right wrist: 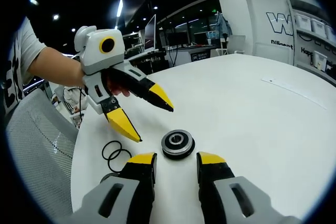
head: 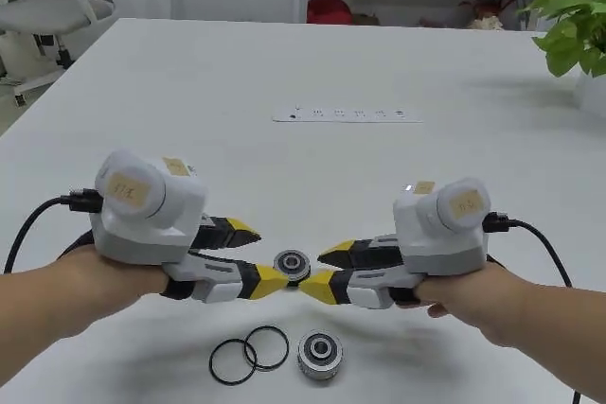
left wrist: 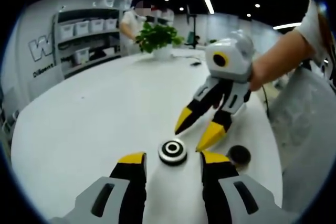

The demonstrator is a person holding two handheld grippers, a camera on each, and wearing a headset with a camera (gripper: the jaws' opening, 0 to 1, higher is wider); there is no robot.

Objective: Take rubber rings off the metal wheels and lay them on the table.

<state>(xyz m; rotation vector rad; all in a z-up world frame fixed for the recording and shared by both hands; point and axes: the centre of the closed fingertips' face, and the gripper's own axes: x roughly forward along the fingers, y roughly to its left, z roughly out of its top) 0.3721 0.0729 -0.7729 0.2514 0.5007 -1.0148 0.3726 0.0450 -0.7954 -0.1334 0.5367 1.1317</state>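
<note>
Wheel [head: 292,265] between left tool [head: 267,255] and right tool [head: 316,269], both wide apart; two loose rings [head: 248,354] nearby

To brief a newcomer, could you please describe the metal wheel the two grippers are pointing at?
On the big white table, find where the left gripper and right gripper point their yellow tips at each other. The small round metal wheel lies between those tips; the other wheel sits nearer the person, beside two loose black rubber rings.

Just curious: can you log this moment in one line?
left gripper open; right gripper open; metal wheel between them; rubber rings on table
</note>
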